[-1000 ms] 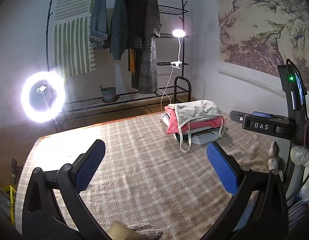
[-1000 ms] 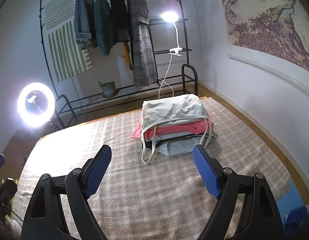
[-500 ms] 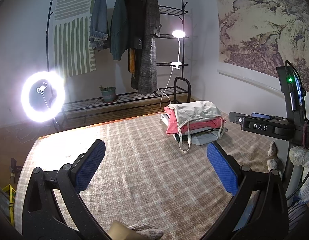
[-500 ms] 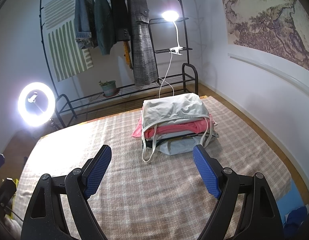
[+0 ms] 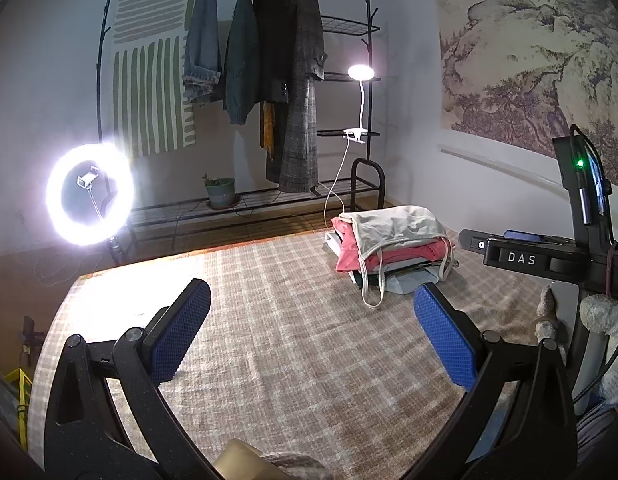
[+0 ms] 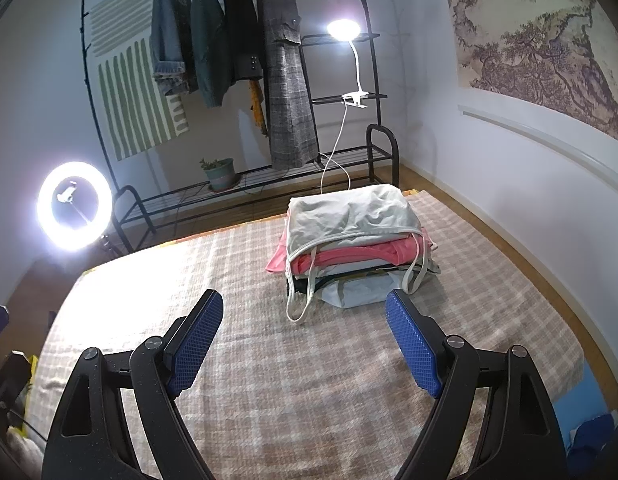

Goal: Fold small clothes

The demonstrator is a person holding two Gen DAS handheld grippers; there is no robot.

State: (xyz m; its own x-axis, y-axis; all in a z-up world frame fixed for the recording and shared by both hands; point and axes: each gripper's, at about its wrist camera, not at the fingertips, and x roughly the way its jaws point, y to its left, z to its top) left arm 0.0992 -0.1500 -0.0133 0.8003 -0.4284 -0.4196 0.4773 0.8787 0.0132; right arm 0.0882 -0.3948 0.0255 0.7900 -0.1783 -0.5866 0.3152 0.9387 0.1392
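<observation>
You are looking at a pale wall (image 6: pixel 489 152) running across the far side, with a black clothes rack (image 6: pixel 373 80) standing in the upper middle of the frame and coats (image 6: pixel 285 72) hanging from its rail. A ring light (image 6: pixel 74 205) is glowing at the left edge, and a clip lamp (image 6: pixel 343 29) is shining from the rack's shelves. A landscape mural (image 6: pixel 549 40) is filling the upper right. A potted plant (image 6: pixel 220 172) is sitting on the rack's lowest shelf, above a checked cover (image 6: pixel 309 380) spreading across the lower frame.
</observation>
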